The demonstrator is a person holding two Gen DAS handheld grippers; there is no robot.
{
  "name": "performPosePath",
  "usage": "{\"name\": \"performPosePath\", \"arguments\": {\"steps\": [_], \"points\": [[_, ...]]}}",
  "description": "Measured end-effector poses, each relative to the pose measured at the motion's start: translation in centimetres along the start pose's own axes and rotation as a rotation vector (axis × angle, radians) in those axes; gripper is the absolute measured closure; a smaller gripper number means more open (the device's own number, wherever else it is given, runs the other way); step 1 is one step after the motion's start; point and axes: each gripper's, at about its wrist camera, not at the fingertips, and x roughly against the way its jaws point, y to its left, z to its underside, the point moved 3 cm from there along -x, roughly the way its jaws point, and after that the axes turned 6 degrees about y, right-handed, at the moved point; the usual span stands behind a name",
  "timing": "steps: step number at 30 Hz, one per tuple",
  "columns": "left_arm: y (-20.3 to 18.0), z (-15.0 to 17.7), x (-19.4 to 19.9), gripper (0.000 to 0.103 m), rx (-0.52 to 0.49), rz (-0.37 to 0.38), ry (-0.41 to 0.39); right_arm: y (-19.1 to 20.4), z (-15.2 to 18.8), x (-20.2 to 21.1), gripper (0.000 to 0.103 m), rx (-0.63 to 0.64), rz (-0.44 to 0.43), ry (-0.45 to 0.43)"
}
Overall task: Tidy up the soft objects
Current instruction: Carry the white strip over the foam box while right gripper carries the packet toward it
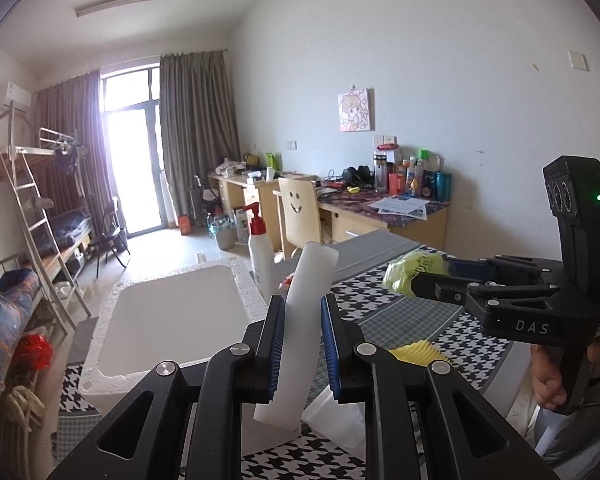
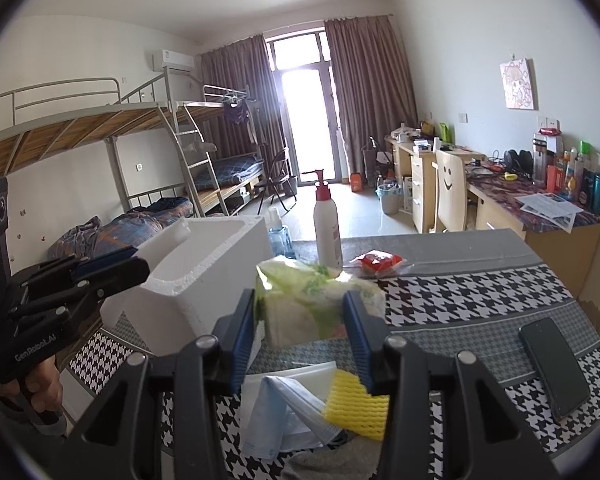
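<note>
My left gripper is shut on a white foam strip and holds it upright beside the white foam box. My right gripper is shut on a green-and-white tissue pack, held above the houndstooth table; it also shows in the left wrist view. Below the right gripper lie a yellow foam net, a blue face mask, a white foam sheet and a grey cloth. The foam box stands at the table's left.
A white pump bottle with a red top, a small blue bottle and a red packet stand at the table's far edge. A black phone lies at the right. Bunk beds are left, desks and a chair right.
</note>
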Motion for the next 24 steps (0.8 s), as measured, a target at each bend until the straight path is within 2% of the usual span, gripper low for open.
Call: {"name": "performPosePath", "arguments": {"steps": [6, 7, 24], "points": [[0.4, 0.2, -0.3, 0.083, 0.012, -0.006, 0.002, 0.3, -0.5, -0.3, 0.056, 0.009, -0.005, -0.001], [0.6, 0.3, -0.3, 0.083, 0.015, -0.011, 0.004, 0.3, -0.5, -0.4, 0.066, 0.012, -0.002, 0.001], [3.0, -1.5, 0.3, 0.083, 0.055, -0.106, -0.044, -1.6, 0.3, -1.6, 0.065, -0.015, 0.063, 0.050]]}}
